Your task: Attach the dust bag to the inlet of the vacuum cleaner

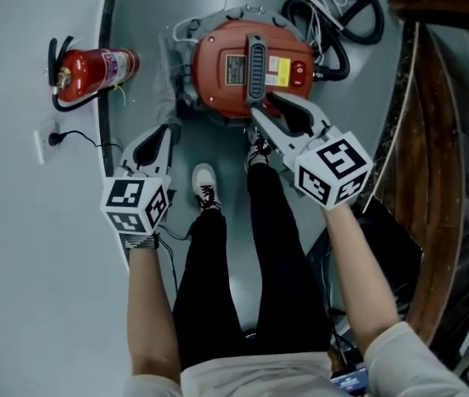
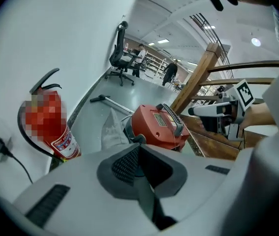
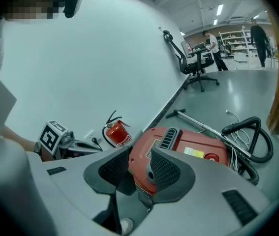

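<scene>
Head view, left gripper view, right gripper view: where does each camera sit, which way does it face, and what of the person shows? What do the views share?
Head view: on the head, facing steeply down at the vacuum cleaner; forearms, legs, left gripper and right gripper show.
Left gripper view: on that gripper, along its jaws toward the vacuum cleaner; right arm shows.
Right gripper view: likewise, from the other side; left arm shows.
Shared: vacuum cleaner, fire extinguisher.
</scene>
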